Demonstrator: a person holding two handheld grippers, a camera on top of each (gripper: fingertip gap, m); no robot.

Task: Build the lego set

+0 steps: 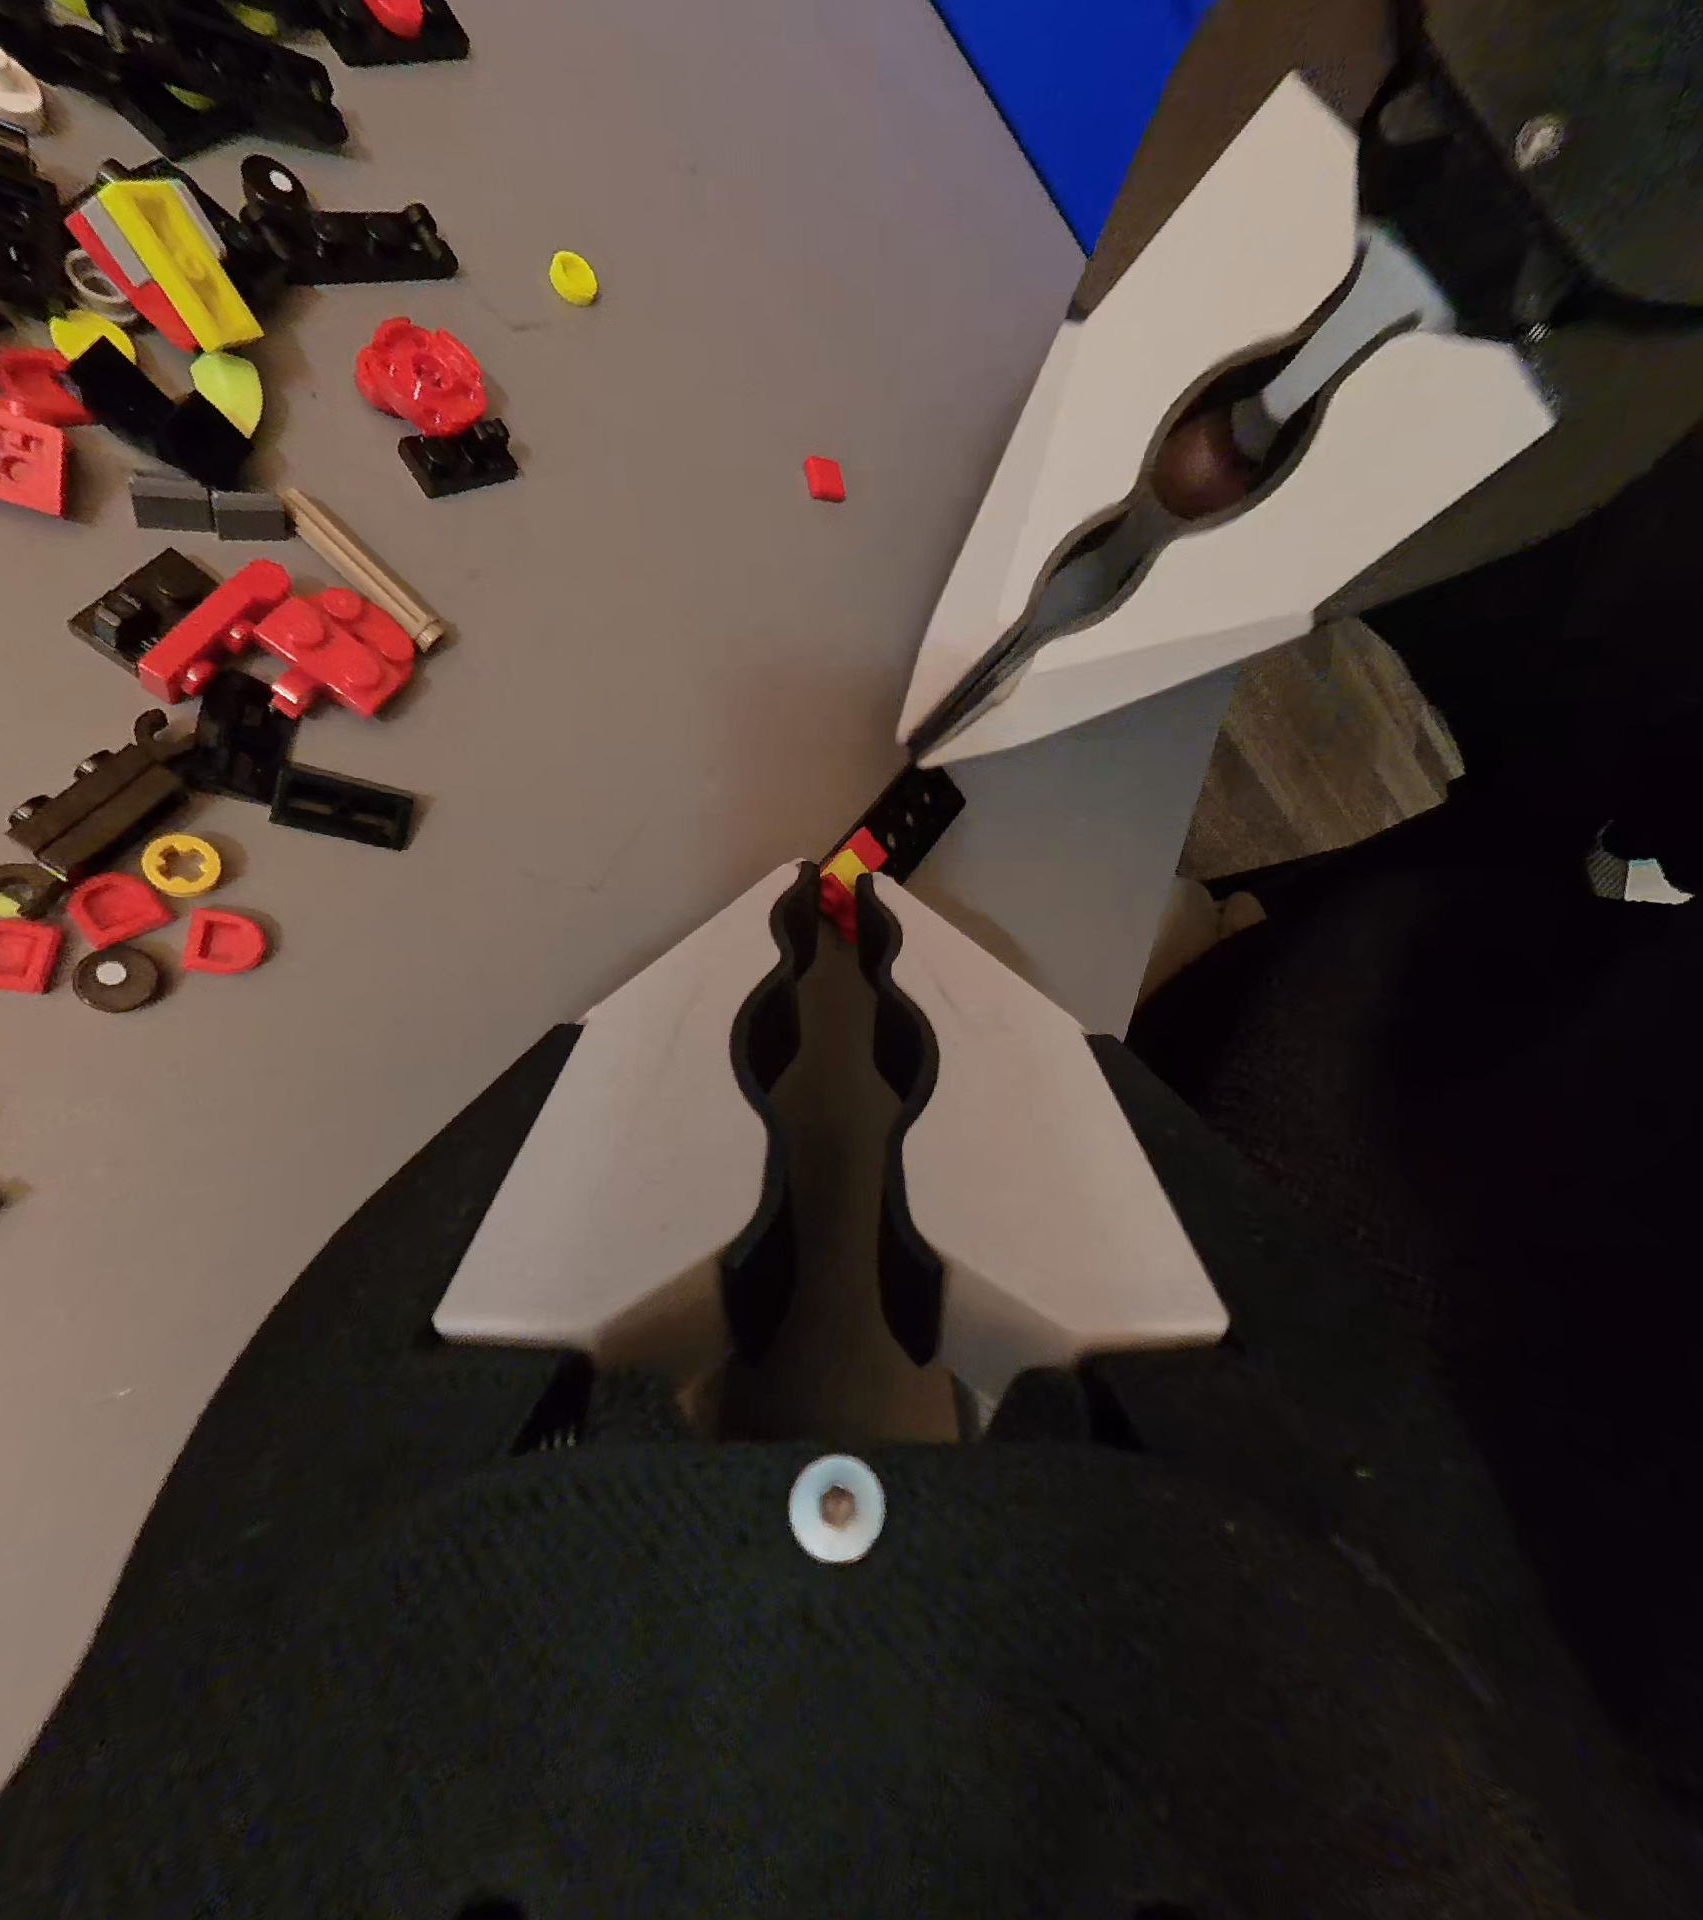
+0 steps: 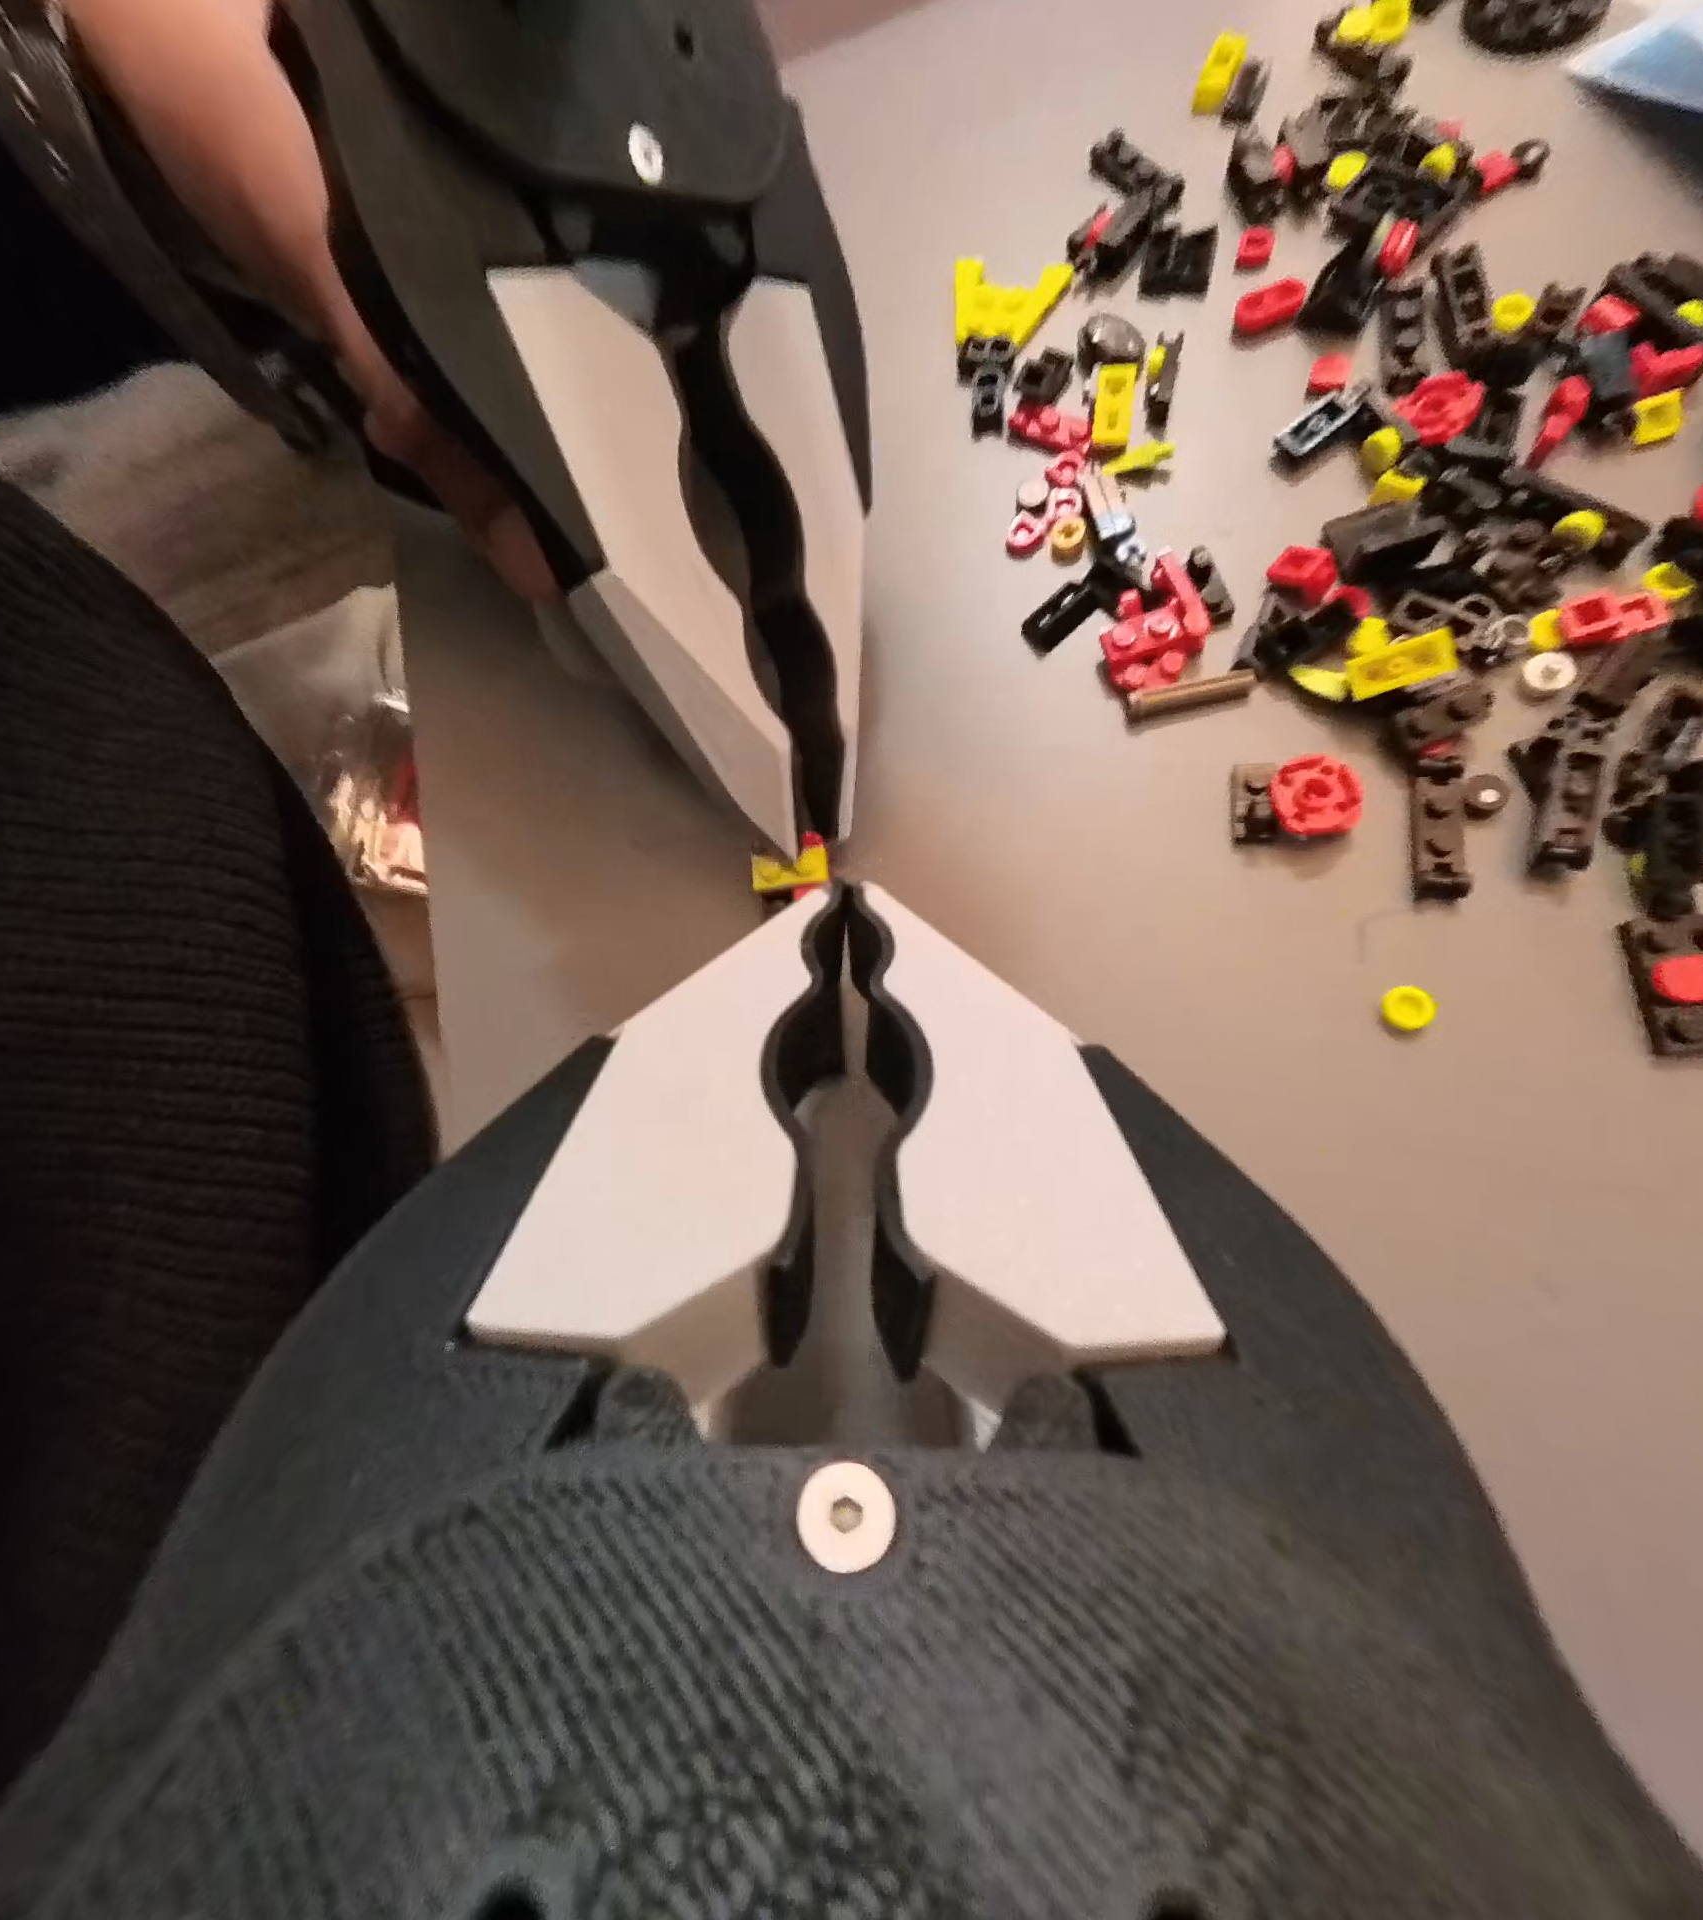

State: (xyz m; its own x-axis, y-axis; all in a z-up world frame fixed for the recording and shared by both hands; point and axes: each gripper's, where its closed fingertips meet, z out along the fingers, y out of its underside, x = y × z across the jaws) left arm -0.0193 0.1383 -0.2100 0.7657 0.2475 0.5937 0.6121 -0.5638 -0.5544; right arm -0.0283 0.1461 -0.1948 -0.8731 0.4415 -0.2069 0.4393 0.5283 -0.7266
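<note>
In the left wrist view my left gripper (image 1: 836, 883) is shut on a small red and yellow lego piece (image 1: 852, 857), held above the grey table (image 1: 670, 675). A black lego piece (image 1: 918, 816) adjoins it on the far side. My right gripper (image 1: 914, 740) comes in from the upper right, its tips shut on the black piece. In the right wrist view my right gripper (image 2: 847, 891) is shut, tip to tip with the left gripper (image 2: 819, 831). The yellow and red piece (image 2: 787, 871) shows between them; the black piece is mostly hidden.
A pile of loose black, red and yellow lego pieces (image 1: 203, 644) lies left of the grippers, and it also shows in the right wrist view (image 2: 1449, 520). A lone red tile (image 1: 823, 478) and a yellow stud (image 1: 572, 278) lie nearer. The table edge and a person's dark sleeve (image 2: 99, 935) are close by. The tips of both grippers are at nearly the same place. My right gripper's tips are some 10 centimeters from the yellow stud (image 1: 572, 278). My right wrist view (image 2: 1406, 1007) looks at it from another angle.
</note>
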